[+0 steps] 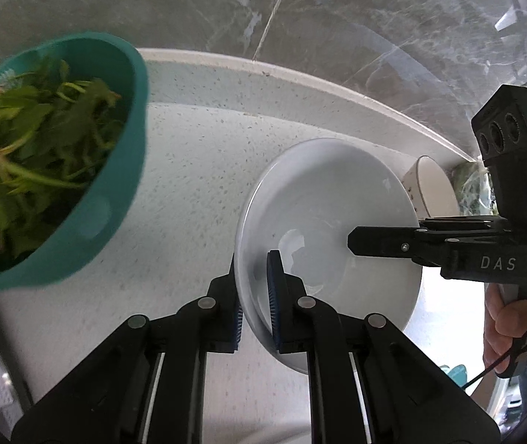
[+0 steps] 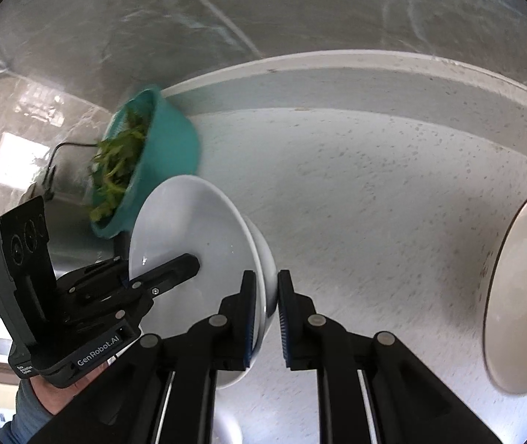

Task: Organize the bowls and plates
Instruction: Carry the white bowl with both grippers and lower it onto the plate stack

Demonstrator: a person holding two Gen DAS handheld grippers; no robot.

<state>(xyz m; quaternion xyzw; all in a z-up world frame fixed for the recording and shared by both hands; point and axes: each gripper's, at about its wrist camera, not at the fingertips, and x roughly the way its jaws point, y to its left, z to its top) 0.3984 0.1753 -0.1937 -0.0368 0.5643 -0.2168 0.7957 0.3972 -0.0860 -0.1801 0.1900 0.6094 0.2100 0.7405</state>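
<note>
The white bowl (image 1: 330, 229) is the thing to look at first. It is up off the speckled white worktop (image 1: 189, 192) and tipped on its side, so its open face shows.

The left gripper (image 1: 256, 296) is clenched on the rim of the white bowl. 1 blue pad sits inside the bowl and the other blue pad sits outside it, with the thin rim pinched between them. This is the edge of the bowl nearest the left wrist camera.

The right gripper (image 2: 265, 314) is clenched on the other side of the white bowl (image 2: 196, 244). Its 2 pads press on the rim and the thick foot of the bowl. In the left wrist view, 1 black finger of the right gripper (image 1: 381, 246) reaches across the inside of the bowl. A hand (image 1: 511, 318) holds its handle, to the right of the bowl.

A teal bowl (image 1: 89, 185) full of green leaves (image 1: 30, 140) is to the left of the white bowl and looks blurred. A cream bowl (image 2: 522, 296) with a dark line round its rim lies well apart from the white bowl, to its right. A grey marble wall (image 1: 300, 29) stands behind the white bowl.
</note>
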